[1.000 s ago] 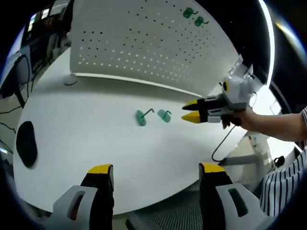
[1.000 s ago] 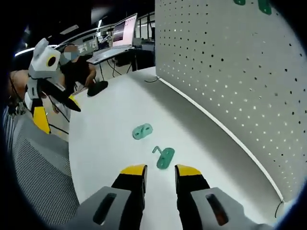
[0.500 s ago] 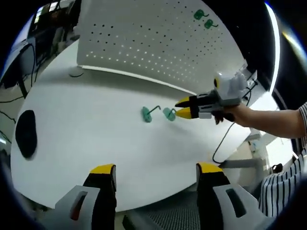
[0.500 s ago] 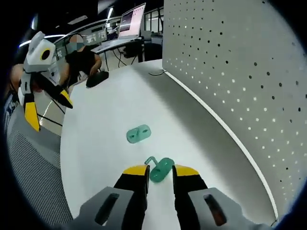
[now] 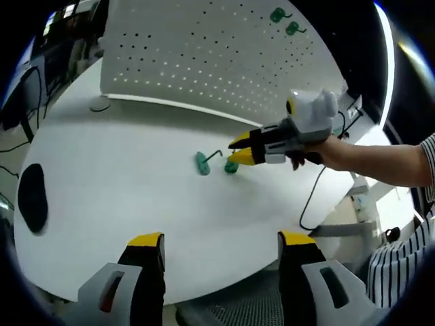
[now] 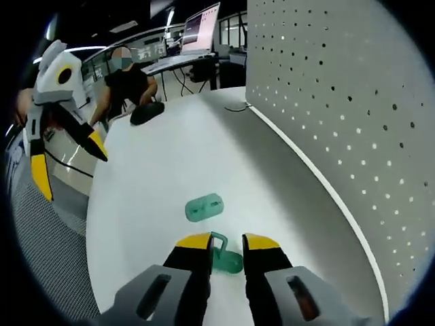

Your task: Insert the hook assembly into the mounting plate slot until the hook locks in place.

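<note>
Hook assembly (image 6: 225, 255) lies between the right claw's (image 6: 227, 242) yellow tips.

I'm seeing a black mouse-shaped thing (image 5: 32, 207) lying near the white table's (image 5: 122, 170) edge. Back there, a person (image 6: 129, 83) sits by a desk with a lit monitor (image 6: 204, 27).

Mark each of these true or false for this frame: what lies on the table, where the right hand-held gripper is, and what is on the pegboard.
1. Two green pieces lie on the white table. True: a green hook piece and a green plate.
2. The right hand-held gripper straddles the green hook piece. True.
3. The left hand-held gripper holds the green plate. False: it is open, away from both pieces.
4. The pegboard is bare. False: two green hooks hang on it.
</note>
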Available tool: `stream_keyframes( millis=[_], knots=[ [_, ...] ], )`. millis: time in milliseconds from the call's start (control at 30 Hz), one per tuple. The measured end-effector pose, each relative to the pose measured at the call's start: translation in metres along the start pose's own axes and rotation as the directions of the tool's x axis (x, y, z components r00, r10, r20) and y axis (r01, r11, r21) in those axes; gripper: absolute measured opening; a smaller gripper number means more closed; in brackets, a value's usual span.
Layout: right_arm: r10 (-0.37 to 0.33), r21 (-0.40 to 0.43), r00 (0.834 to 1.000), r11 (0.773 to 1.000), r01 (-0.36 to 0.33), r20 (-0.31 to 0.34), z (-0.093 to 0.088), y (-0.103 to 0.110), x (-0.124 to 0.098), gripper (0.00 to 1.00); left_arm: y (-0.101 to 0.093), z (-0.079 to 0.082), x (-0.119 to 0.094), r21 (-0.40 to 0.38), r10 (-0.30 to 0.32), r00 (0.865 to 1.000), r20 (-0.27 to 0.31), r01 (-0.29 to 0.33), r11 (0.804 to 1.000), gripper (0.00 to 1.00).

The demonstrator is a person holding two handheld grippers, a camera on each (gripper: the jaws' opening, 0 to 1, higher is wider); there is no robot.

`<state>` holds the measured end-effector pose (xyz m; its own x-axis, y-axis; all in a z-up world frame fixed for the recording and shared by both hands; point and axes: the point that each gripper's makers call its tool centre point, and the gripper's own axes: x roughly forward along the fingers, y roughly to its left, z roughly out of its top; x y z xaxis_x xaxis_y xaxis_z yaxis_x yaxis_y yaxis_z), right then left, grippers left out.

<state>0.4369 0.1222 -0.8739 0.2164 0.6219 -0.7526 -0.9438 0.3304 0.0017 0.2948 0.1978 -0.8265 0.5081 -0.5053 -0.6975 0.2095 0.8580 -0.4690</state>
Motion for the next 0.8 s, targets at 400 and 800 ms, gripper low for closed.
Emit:
stream_keyframes(
  millis=[400, 800],
  knots=[
    [0.035, 0.051, 0.999, 0.998, -0.035, -0.003, 0.002, 0.003, -0.001, 0.01, 0.002, -0.002, -0.003, -0.011, 0.003, 1.0, 0.002, -0.003, 1.0, 0.68],
    [0.006, 0.163, 1.0, 0.987, -0.003, -0.018, -0.005, 0.004, -0.012, 0.0, -0.005, 0.011, -0.006, 0.027, -0.006, 1.0, 0.015, 0.006, 1.0, 0.68]
  ],
)
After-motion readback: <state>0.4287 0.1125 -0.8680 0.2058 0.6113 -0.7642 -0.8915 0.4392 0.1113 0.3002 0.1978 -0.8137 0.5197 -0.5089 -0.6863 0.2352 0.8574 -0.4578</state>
